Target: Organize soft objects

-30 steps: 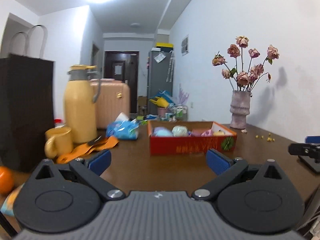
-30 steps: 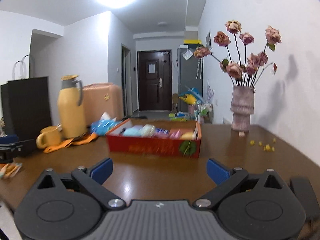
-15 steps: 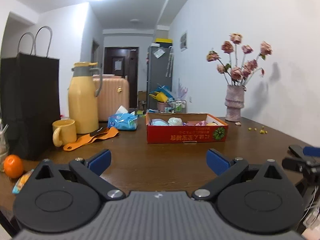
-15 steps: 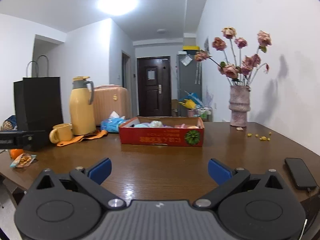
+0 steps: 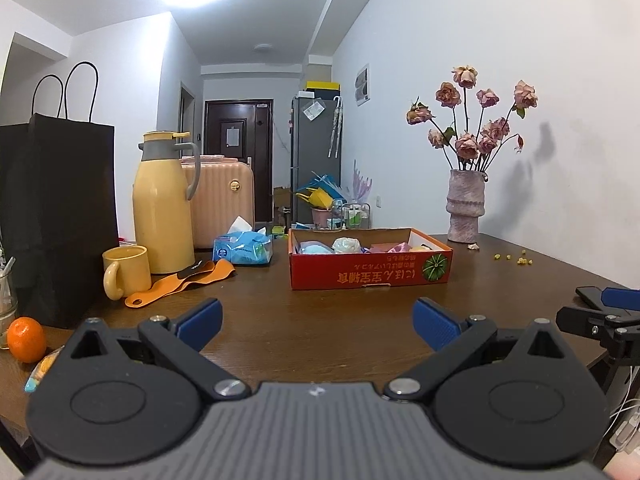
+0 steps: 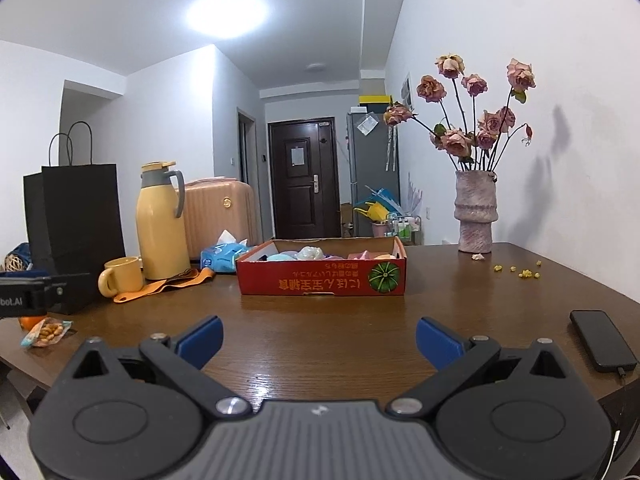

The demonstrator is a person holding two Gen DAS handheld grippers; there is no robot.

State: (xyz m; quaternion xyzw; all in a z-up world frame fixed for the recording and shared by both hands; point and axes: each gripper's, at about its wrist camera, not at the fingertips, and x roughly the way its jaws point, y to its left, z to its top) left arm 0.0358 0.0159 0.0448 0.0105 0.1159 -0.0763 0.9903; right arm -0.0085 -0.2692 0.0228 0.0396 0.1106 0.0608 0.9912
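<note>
Both tools sit low at the bottom of their frames, well back from the work. The left hand-held gripper [image 5: 316,318] and the right hand-held gripper [image 6: 318,334] have their jaws spread wide, holding nothing. Mid-frame on the brown wooden tabletop [image 6: 328,332], pastel soft objects [image 5: 346,245] lie gathered inside the shallow red cardboard box [image 6: 322,278], probably as the collecting bin.

red box [image 5: 370,272] | mid-table, upright, open | pastel soft objects [image 5: 346,245] inside
</note>
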